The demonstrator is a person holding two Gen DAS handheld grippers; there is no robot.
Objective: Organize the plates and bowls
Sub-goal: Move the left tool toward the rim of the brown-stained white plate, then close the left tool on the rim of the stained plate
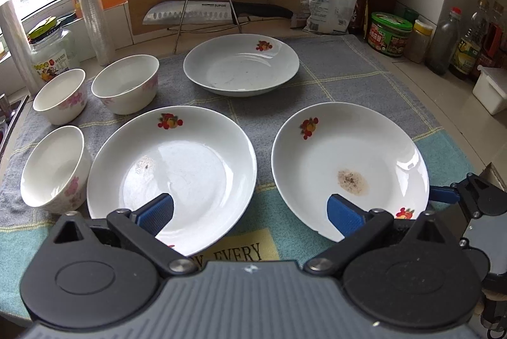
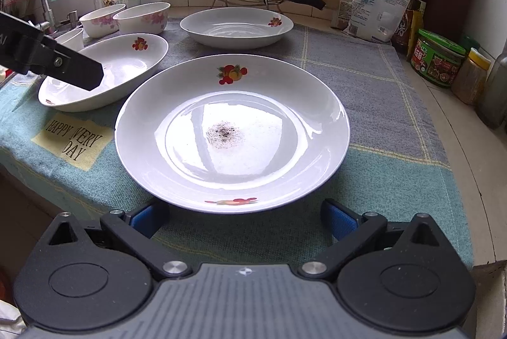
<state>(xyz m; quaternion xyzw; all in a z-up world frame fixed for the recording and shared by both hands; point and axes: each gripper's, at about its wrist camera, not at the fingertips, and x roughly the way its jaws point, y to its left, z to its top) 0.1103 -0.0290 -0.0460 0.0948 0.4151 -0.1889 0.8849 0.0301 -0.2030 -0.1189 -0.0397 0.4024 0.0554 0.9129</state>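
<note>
Three plates (image 1: 240, 63), three bowls (image 1: 126, 83), knife (image 1: 215, 12) behind, cloth (image 1: 348, 79) beneath

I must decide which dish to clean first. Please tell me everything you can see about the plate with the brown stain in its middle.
The stained plate is round, white and glossy, like glazed ceramic, with a shallow well and broad rim. Red-and-orange fruit prints sit on the far and near rim. A speckled brown-grey residue marks the centre. It lies flat and upright on the checked cloth, apart from the other plates. The right tongs are open just before its near edge, not gripping it.
</note>
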